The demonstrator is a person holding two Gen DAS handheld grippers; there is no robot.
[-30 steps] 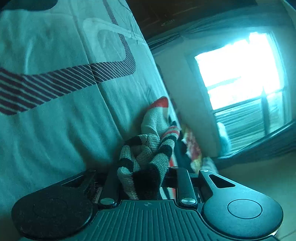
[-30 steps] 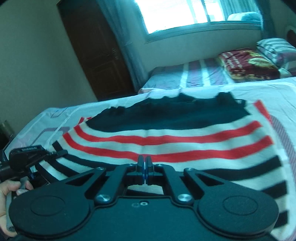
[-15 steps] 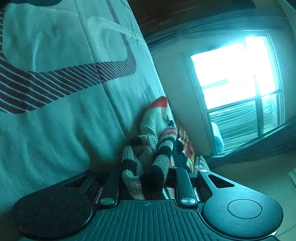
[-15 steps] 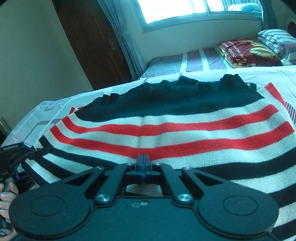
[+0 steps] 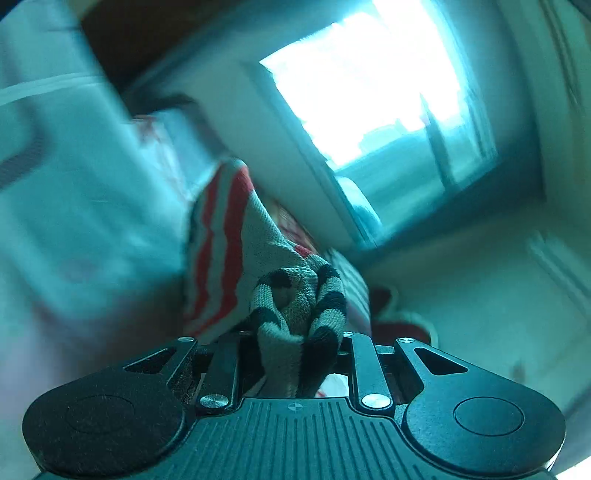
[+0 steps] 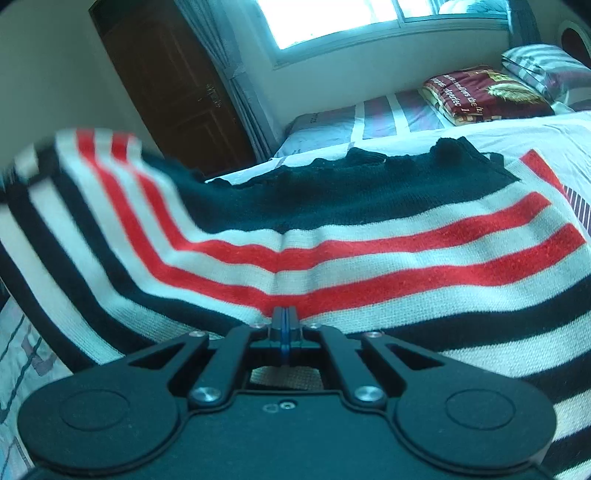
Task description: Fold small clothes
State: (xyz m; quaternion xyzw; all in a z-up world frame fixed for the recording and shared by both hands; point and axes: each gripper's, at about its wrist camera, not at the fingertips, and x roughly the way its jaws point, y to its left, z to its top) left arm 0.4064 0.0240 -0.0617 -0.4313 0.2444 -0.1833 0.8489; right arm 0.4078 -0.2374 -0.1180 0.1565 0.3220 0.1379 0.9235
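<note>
A knitted striped sweater (image 6: pixel 332 243), with black, red and cream bands, lies spread on the white bed sheet (image 6: pixel 546 136). My right gripper (image 6: pixel 283 314) is shut on its near hem. Its left edge is lifted and blurred in the right wrist view. In the left wrist view my left gripper (image 5: pixel 295 354) is shut on a bunched fold of the same sweater (image 5: pixel 258 258) and holds it above the sheet (image 5: pixel 74 203).
A second bed (image 6: pixel 388 114) with a striped sheet, a dark red folded blanket (image 6: pixel 487 92) and a striped pillow (image 6: pixel 543 66) stands behind. A brown wooden door (image 6: pixel 173 85) and a bright window (image 6: pixel 332 22) are at the back.
My left gripper has lifted and swung with its fold, so the sweater's left edge has risen off the bed. My right gripper has held its grip and come closer to the stripes.
</note>
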